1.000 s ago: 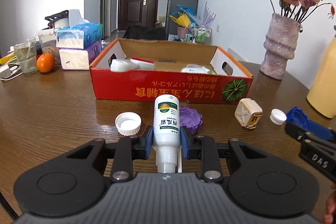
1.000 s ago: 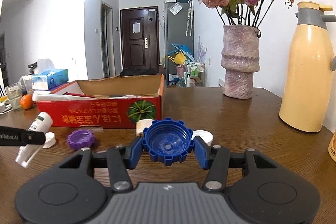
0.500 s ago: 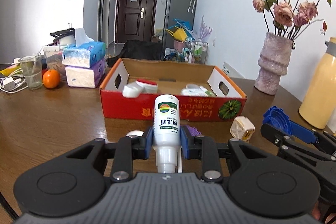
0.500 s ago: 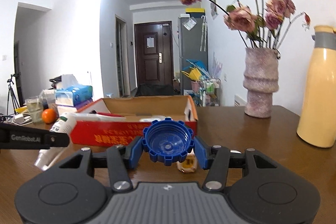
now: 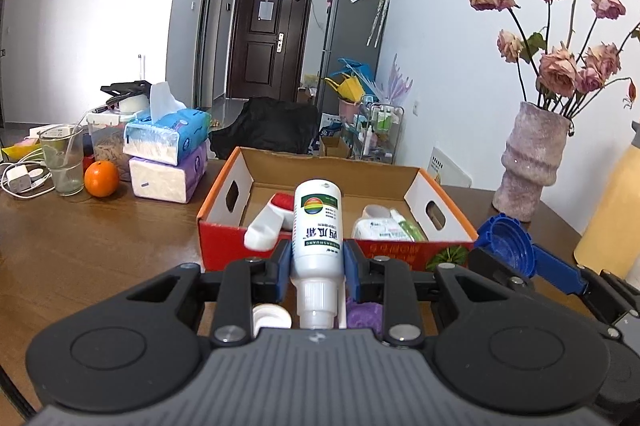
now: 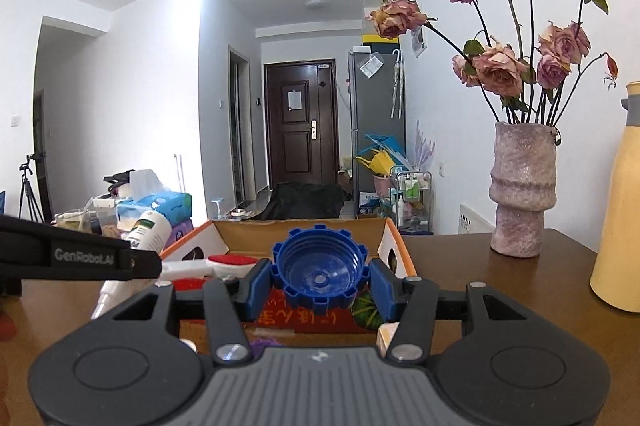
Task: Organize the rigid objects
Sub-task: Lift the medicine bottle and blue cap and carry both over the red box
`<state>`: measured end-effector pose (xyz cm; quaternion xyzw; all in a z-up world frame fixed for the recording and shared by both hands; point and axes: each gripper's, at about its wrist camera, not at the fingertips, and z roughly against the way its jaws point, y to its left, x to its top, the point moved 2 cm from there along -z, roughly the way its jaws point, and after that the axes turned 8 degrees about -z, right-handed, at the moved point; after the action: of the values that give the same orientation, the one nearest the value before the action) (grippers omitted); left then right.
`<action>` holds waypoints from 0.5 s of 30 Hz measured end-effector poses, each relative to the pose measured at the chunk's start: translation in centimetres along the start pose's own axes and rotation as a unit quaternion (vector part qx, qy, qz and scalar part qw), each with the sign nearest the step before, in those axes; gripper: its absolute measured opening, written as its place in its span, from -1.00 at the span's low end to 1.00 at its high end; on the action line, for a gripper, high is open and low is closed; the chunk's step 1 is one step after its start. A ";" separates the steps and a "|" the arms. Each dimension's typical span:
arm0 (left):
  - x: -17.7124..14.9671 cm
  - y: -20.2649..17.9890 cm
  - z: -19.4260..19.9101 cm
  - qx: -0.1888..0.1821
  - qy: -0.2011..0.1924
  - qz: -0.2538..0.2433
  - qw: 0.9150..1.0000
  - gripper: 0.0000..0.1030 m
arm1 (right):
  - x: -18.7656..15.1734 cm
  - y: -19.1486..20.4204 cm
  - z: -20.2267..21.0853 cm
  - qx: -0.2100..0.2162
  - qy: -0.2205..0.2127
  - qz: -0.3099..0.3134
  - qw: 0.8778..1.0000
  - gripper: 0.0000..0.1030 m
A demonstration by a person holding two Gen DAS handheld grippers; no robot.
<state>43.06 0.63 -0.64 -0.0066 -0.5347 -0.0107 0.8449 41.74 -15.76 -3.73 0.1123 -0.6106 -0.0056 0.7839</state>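
The white bottle (image 5: 317, 226) sits pinched in my left gripper (image 5: 316, 268), nozzle toward me, above the table (image 5: 80, 238). My right gripper (image 6: 318, 284) clamps the blue cap (image 6: 319, 276), hollow facing me. The red box (image 5: 336, 186) lies at 12 o'clock of both, the vase (image 6: 522, 190) at 2 o'clock.

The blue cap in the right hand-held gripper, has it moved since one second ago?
Yes. The blue cap has gone up and toward the red cardboard box: earlier it was low before the box's front wall, now it overlaps the box's opening.
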 end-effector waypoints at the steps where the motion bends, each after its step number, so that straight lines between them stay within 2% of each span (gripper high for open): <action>1: 0.2 0.0 -0.3 -0.001 0.000 0.002 1.000 -0.45 | 0.1 0.1 -0.3 0.000 -0.002 -0.001 1.000 0.00; 15: 2.5 0.3 -4.5 0.009 -0.007 0.021 1.000 -0.45 | 1.2 -0.7 -5.1 0.003 0.001 -0.013 1.000 0.00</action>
<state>48.23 0.81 -0.35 -0.0103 -0.5401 0.0124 0.8414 47.02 -15.74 -3.88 0.1226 -0.6083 -0.0132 0.7841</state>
